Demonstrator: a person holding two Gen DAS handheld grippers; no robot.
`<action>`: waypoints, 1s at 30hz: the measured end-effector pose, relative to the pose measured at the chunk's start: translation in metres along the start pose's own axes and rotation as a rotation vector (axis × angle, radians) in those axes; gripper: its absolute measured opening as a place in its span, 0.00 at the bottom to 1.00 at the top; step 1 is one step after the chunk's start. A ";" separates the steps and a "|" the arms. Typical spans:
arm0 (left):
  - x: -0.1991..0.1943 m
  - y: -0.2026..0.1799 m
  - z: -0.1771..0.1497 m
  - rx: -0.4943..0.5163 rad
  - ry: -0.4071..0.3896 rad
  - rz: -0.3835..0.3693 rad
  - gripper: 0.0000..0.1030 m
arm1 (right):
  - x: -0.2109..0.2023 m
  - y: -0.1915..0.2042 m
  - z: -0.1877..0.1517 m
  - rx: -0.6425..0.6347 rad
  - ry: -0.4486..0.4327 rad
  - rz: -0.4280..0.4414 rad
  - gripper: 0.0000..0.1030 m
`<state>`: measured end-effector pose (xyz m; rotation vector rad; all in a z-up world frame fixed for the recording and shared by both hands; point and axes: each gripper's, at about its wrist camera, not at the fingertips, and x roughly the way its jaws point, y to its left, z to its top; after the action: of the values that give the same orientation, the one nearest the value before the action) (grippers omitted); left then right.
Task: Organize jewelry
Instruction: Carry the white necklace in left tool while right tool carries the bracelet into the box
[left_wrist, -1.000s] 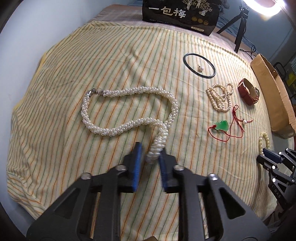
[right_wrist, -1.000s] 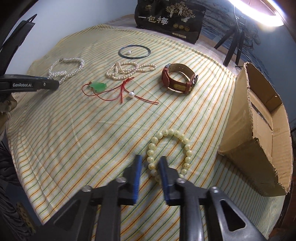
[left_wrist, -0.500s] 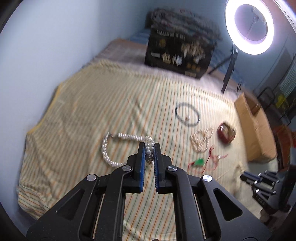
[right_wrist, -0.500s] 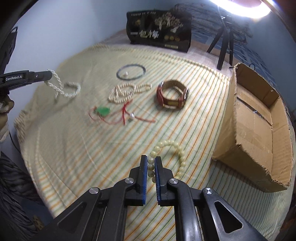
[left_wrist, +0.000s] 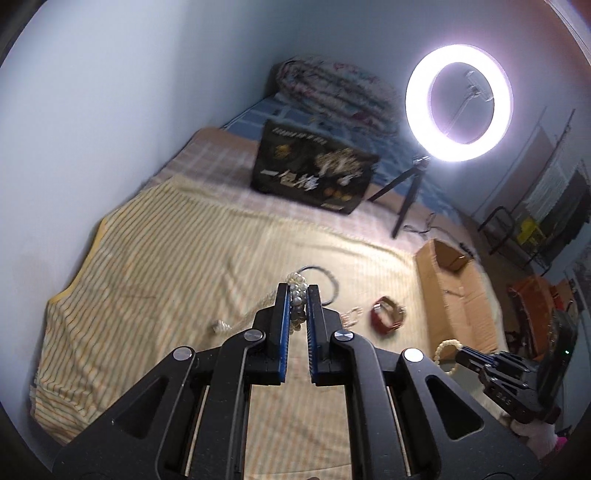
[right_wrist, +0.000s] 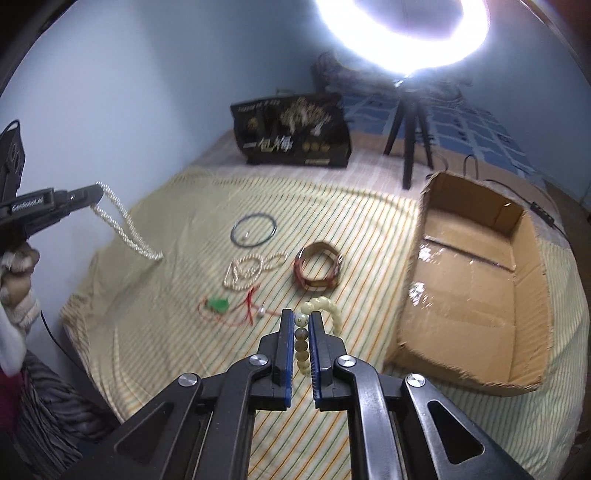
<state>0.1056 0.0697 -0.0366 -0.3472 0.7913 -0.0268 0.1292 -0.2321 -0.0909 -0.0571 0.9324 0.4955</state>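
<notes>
Both claws have risen off the bed: left claw (left_wrist: 297, 295) clamps the pearl necklace (right_wrist: 125, 230), right claw (right_wrist: 300, 320) the bead bracelet (right_wrist: 325, 308), likely bound for the cardboard box (right_wrist: 476, 306) beside it.

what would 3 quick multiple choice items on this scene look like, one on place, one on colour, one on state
1. Where is the watch?
A. in the box
B. on the cloth
C. in the right gripper

2. What colour is the pendant?
A. green
B. blue
C. black

3. What does the left gripper hold?
A. nothing
B. the black ring
C. the pearl necklace

B: it lies on the cloth, left of the box.
A: green on a red cord.
C: the pearl necklace is pinched in its jaws.
</notes>
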 end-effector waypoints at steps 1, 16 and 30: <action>-0.003 -0.006 0.002 0.008 -0.008 -0.012 0.06 | -0.004 -0.003 0.002 0.008 -0.012 -0.003 0.05; -0.010 -0.114 0.026 0.116 -0.028 -0.195 0.06 | -0.046 -0.062 0.015 0.107 -0.117 -0.088 0.05; 0.027 -0.213 0.049 0.254 -0.011 -0.269 0.06 | -0.055 -0.113 0.013 0.171 -0.112 -0.157 0.05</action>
<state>0.1813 -0.1208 0.0436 -0.2100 0.7166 -0.3739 0.1606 -0.3496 -0.0587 0.0516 0.8497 0.2696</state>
